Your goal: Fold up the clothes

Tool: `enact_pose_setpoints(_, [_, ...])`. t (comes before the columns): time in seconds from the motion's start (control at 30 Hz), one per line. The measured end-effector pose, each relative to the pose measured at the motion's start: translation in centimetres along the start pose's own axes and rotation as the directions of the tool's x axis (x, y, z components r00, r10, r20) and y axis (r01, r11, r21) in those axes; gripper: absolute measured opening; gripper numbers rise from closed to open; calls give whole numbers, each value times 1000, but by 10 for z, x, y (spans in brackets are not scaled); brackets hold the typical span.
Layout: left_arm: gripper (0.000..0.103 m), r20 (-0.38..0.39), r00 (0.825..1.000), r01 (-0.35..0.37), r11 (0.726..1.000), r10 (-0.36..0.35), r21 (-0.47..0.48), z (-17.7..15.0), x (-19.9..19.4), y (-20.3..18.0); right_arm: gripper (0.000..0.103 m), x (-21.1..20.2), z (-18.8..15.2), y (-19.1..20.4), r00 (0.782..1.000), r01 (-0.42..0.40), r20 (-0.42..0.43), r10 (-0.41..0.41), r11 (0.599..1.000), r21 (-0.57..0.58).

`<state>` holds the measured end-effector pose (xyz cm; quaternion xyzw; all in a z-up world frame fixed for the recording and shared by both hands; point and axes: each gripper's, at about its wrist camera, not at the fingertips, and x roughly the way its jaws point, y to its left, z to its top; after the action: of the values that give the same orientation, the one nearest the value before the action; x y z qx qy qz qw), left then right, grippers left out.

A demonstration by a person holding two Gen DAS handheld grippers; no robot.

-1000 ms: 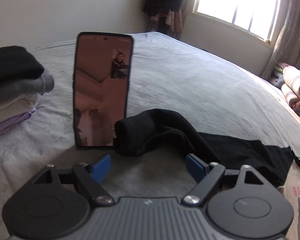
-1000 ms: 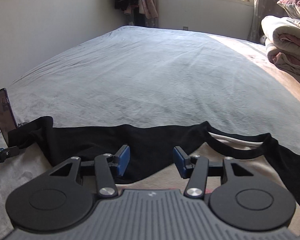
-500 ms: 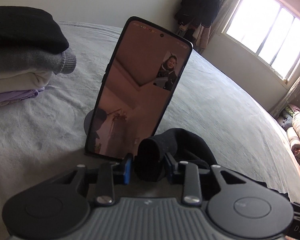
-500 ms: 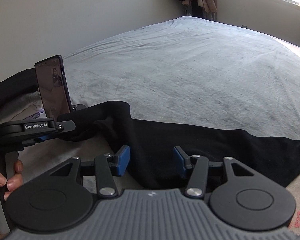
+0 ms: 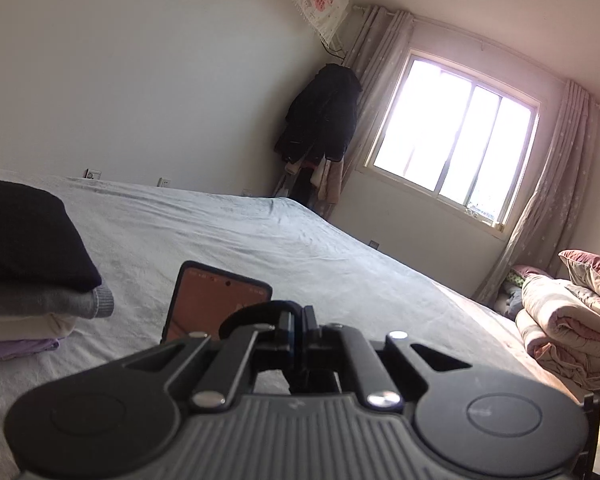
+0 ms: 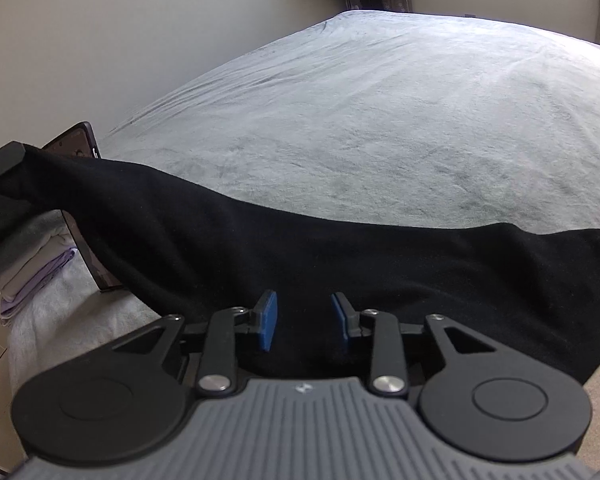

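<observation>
A black long-sleeved top [image 6: 340,264] lies across the near part of the grey bed [image 6: 380,100]. My left gripper [image 5: 298,318] is shut on the sleeve cuff [image 5: 248,314], a black loop bulging left of the closed pads. In the right wrist view, the left gripper [image 6: 2,162] holds that sleeve [image 6: 112,188] lifted off the bed at the far left. My right gripper [image 6: 304,324] hovers low over the sleeve's wider part. Its jaws are closing, black cloth lies between the blue pads [image 6: 269,326], and a gap still shows.
A phone [image 5: 208,304] stands upright on the bed just beyond the left gripper, seen also as a phone [image 6: 80,140] behind the raised sleeve. A stack of folded clothes [image 5: 28,248] sits left of it. Rolled quilts [image 5: 572,320] lie at the right, below the window [image 5: 452,136].
The left gripper went from wide open to shut on the sleeve cuff and rose, lifting the sleeve. The right gripper slid left along the top, dipped lower, and its jaws narrowed.
</observation>
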<state>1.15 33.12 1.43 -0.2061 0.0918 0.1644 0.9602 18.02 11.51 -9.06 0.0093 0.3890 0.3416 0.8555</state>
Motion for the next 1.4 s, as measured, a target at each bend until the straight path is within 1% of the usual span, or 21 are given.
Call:
enact_pose_setpoints(0.1, [3,-30,999,-29,999,28,-28,2,1,12,33,15,-1,13,999,-27,-26,27,1000,-2])
enact_pose_setpoints(0.17, [3,-45,999,-32,998,30,-48,0,5,19,33,27,-3,25,998,-45,-46,44,999,-4])
enact_pose_setpoints(0.27, [3,-48,999,-29,998,26,-61,-2,9,22,34,42,-2,44,997,-62,-47,61,998,-14])
enact_pose_setpoints(0.37, [3,-36,999,22,997,-25,-72,0,9,16,34,47,7,51,993,-104,-56,106,994,23])
enact_pose_setpoints(0.47, [3,-12,994,110,992,-111,-58,3,5,1,34,37,16,44,988,-144,-45,148,987,72])
enact_pose_setpoints(0.5, [3,-7,990,140,989,-140,-49,4,4,-6,38,31,18,37,986,-157,-41,162,983,99])
enact_pose_setpoints(0.57, [3,-16,982,186,982,-187,-35,0,5,-21,40,17,20,16,982,-181,-27,190,966,186])
enact_pose_setpoints(0.67, [3,-43,969,244,970,-244,-16,-8,9,-45,41,-6,20,-15,979,-198,10,205,933,301])
enact_pose_setpoints(0.73, [3,-71,958,278,961,-278,-6,-14,12,-61,41,-22,19,-33,978,-207,36,207,911,356])
enact_pose_setpoints(0.87, [3,-139,923,363,932,-360,-5,-30,19,-90,41,-57,13,-64,970,-243,96,223,867,435])
enact_pose_setpoints(1.0, [3,-203,886,426,904,-417,4,-47,29,-119,42,-90,2,-93,971,-240,145,193,833,499])
enact_pose_setpoints(1.1, [3,-256,851,476,879,-458,11,-64,33,-143,42,-108,-9,-116,969,-243,176,173,796,554])
enact_pose_setpoints(1.2, [3,-303,816,514,858,-492,-8,-81,37,-163,42,-125,-21,-140,967,-246,206,149,754,609])
enact_pose_setpoints(1.33, [3,-363,772,560,828,-521,3,-104,39,-187,43,-145,-39,-167,965,-248,236,118,707,663])
enact_pose_setpoints(1.4, [3,-395,749,580,814,-531,5,-115,39,-195,44,-151,-50,-180,969,-229,232,90,685,692])
